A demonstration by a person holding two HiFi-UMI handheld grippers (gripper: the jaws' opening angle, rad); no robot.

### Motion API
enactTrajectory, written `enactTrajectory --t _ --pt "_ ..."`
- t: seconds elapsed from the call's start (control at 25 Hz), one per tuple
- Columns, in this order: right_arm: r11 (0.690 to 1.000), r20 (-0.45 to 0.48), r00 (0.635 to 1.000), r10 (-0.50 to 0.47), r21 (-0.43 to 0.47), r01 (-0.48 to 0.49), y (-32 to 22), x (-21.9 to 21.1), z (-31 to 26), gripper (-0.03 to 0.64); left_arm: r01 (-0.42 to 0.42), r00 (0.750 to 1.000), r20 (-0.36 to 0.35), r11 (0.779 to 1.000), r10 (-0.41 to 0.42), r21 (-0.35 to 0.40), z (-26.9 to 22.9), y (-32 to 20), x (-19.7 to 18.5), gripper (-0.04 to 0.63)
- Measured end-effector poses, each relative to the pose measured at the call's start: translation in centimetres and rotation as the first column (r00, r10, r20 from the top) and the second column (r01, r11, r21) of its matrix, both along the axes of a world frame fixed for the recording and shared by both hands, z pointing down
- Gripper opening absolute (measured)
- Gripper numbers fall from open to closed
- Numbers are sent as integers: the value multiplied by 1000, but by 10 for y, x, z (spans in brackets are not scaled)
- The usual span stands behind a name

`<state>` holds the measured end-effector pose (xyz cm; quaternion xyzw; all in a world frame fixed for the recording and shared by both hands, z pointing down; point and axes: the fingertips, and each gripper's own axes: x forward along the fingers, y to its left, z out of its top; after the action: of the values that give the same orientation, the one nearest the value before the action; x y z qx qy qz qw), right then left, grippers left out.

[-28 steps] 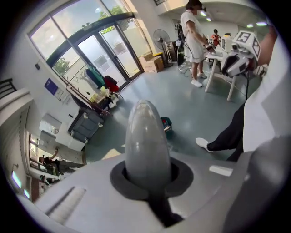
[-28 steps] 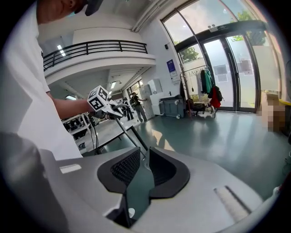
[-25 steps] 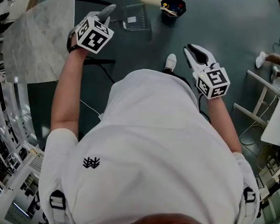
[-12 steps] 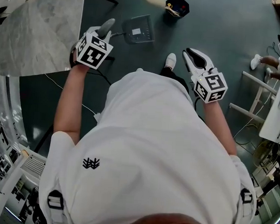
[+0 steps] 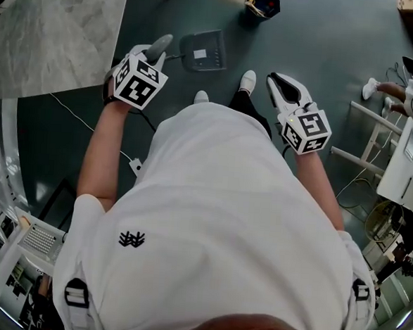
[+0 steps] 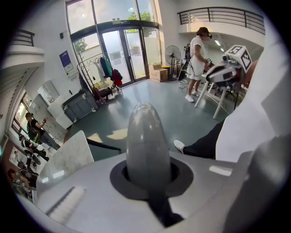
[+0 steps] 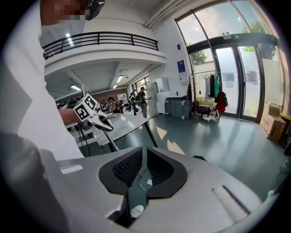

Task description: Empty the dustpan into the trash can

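Ahead of the shoes (image 5: 248, 80), down by the floor (image 5: 328, 35), holds the dustpan (image 5: 202, 51) by its grey handle (image 6: 144, 136), clamped in the left gripper (image 5: 152, 55), well apart from the trash can (image 5: 262, 4). Holds the right gripper (image 5: 281, 86) empty, jaws almost together.

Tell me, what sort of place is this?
Probably a big open workspace or lab hall in a modern building. It has tall glass entrance doors, a railed balcony overhead, and other people busy at the far end of a smooth dark floor.
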<state>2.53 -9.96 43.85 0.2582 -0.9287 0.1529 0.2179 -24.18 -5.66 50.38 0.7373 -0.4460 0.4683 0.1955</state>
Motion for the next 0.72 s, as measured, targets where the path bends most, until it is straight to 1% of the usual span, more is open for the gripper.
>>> enactTrajectory --t 0.32,0.72 --pt "1000 -17 1000 -18 15 19 22 -6 1 32 -20 1000 -14 1000 20 -9 8 23 9 63" --pt "1000 -23 1000 -10 29 11 26 -5 -3 28 -33 999 -22 999 33 -4 6 27 11 63"
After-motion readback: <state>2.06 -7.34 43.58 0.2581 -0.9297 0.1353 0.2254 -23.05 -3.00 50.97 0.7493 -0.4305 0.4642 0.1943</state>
